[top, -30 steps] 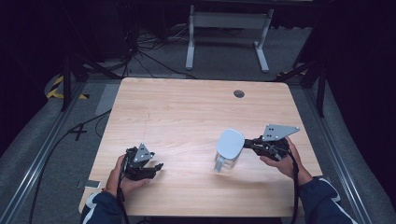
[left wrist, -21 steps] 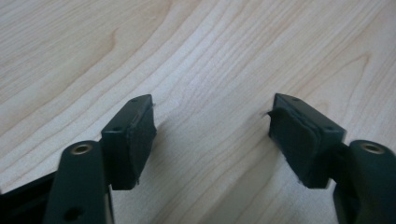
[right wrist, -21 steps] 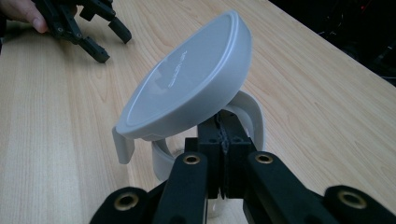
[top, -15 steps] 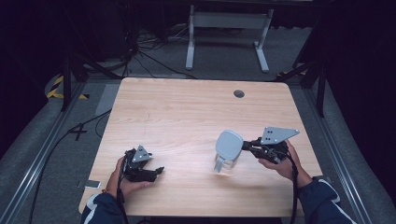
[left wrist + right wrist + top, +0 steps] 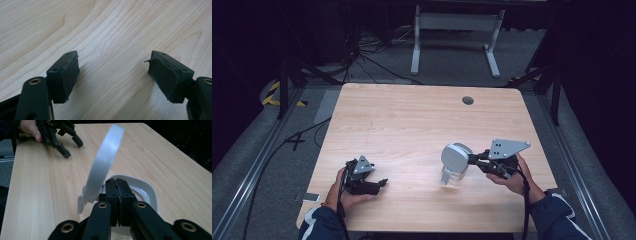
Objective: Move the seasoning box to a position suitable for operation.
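While the left gripper [image 5: 381,183] rests low on the table [image 5: 412,120] near its front left edge, its jaws have just been opening and stand spread, with only bare wood between them. The right gripper [image 5: 472,159] has its jaws pressed together at the rim of a clear container [image 5: 452,175] standing on the table's front right part. Whether they pinch the rim I cannot tell. The container's white lid [image 5: 105,162] stands raised on edge, hinged at one side.

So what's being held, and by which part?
Right gripper seemingly pinches the container by its rim beside the raised lid; left gripper is empty, jaws having just been opening.
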